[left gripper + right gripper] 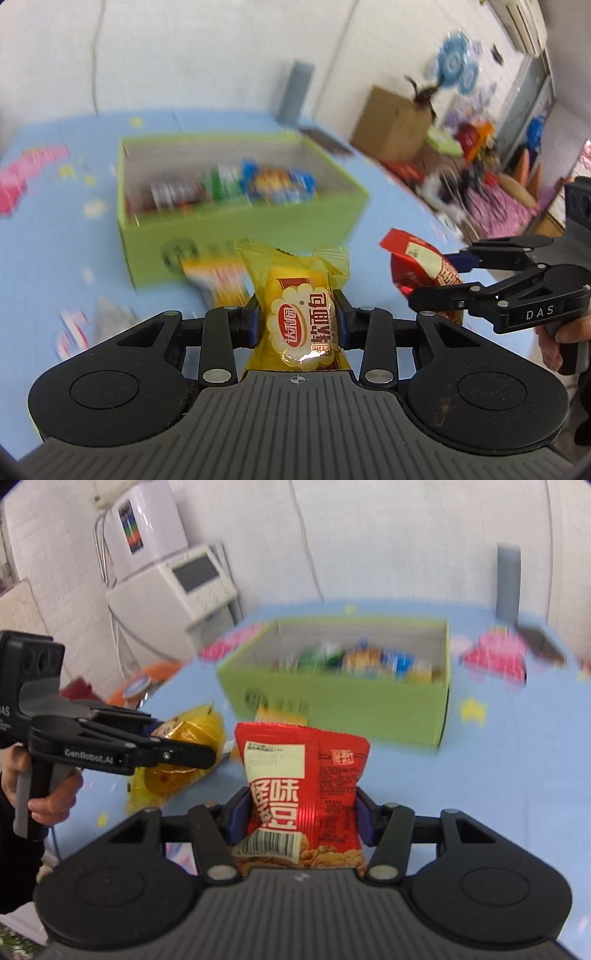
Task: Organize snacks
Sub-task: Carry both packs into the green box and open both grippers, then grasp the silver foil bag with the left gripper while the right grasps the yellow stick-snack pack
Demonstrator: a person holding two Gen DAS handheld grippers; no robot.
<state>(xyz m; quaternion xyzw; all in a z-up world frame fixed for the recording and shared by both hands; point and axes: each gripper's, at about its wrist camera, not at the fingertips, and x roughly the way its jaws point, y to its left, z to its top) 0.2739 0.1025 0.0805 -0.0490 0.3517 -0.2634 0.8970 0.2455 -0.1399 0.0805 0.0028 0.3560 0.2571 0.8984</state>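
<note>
Green box (236, 221) lies ahead of both grippers, long axis across the view, open top up, approx equally near each. L gripper (299, 321) clamps 1 yellow bread pack (301, 314); R gripper (299, 812) clamps 1 red bean pack (303, 794). Beside box front: 1 yellow-striped packet (218, 284). Count inside box: blurred, can't tell.

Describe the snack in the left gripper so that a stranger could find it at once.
Start at the green box on the blue table; in front of it two grippers are held side by side. The left gripper clamps a clear yellow bread packet with a red oval logo. Its neighbour, in the right gripper, is a red bean packet.
</note>
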